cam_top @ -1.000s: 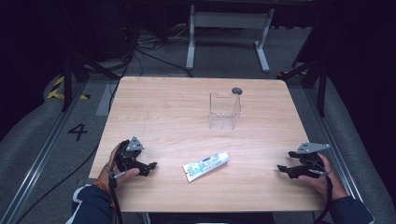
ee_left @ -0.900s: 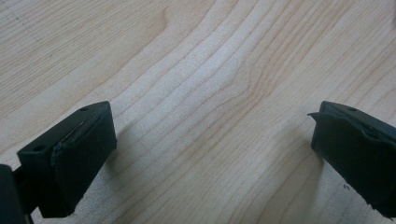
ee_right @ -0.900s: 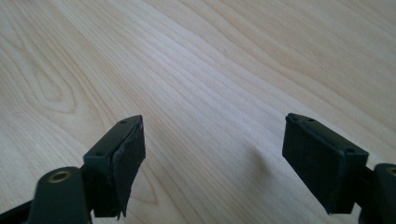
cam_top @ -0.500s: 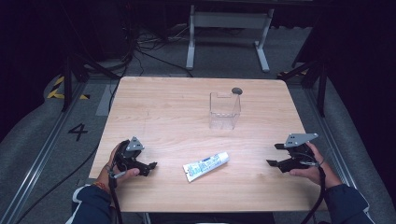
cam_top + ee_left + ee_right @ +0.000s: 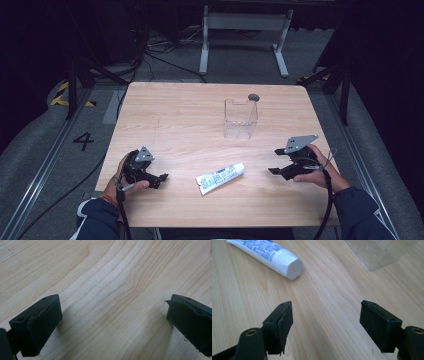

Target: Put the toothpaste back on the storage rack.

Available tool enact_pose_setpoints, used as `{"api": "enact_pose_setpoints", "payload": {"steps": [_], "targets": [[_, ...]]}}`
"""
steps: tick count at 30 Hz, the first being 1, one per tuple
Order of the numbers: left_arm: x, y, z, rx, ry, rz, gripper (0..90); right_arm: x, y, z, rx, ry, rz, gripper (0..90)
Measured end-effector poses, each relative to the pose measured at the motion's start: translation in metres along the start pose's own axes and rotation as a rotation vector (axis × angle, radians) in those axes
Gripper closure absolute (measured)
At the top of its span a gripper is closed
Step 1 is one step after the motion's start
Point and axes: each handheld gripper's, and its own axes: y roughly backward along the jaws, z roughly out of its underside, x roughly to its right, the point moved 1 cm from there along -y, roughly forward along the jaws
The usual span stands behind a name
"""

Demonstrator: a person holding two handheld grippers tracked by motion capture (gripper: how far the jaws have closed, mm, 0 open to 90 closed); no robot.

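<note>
The left gripper (image 5: 161,178) rests low on the table (image 5: 175,115), jaws spread wide with only bare wood between them. The tube (image 5: 220,178) lies to its right, a clear gap away, flat on the table. Its long axis runs slantwise: crimped end toward the left gripper, white cap (image 5: 293,267) up and toward the right one. The right gripper (image 5: 274,161) hovers just past the cap end, jaws released and empty, pointing back at the tube; in its own view the cap sits ahead and to the left of the jaws. The right hand looks better placed for a grasp, needing a short reach leftward. A clear box (image 5: 240,117) stands beyond, well apart.
</note>
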Motion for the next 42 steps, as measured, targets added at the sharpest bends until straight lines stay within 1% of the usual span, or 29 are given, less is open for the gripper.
{"api": "enact_pose_setpoints", "payload": {"steps": [1, 4, 7, 11, 18, 23, 28, 34, 36, 42], "targets": [[0.0, 0.0, 0.0, 0.0, 0.0, 0.0, 0.4, -0.001, -0.001, -0.003, 0.009, 0.007, -0.018, 26.1], [0.0, 0.0, 0.0, 0.0, 0.0, -0.001, 0.4, -0.004, -0.006, -0.012, 0.012, 0.026, -0.037, 26.1], [0.0, 0.0, 0.0, 0.0, 0.001, -0.001, 0.4, -0.008, -0.013, -0.02, -0.004, 0.057, -0.041, 26.6], [0.0, 0.0, 0.0, 0.0, 0.0, -0.003, 0.4, -0.014, -0.022, -0.03, -0.029, 0.09, -0.061, 27.0], [0.0, 0.0, 0.0, 0.0, 0.001, -0.003, 0.4, -0.025, -0.034, -0.046, -0.039, 0.151, -0.104, 28.1], [0.0, 0.0, 0.0, 0.0, 0.0, -0.003, 0.4, -0.031, -0.043, -0.054, -0.053, 0.173, -0.127, 28.5], [0.0, 0.0, 0.0, 0.0, 0.001, -0.003, 0.4, -0.035, -0.05, -0.059, -0.064, 0.193, -0.132, 28.6], [0.0, 0.0, 0.0, 0.0, 0.0, -0.003, 0.4, -0.04, -0.057, -0.068, -0.071, 0.215, -0.155, 28.7], [0.0, 0.0, 0.0, 0.0, 0.0, -0.002, 0.4, -0.042, -0.061, -0.072, -0.08, 0.226, -0.167, 28.7], [0.0, 0.0, 0.0, 0.001, 0.001, -0.003, 0.4, -0.05, -0.072, -0.081, -0.111, 0.266, -0.181, 29.8]]}}
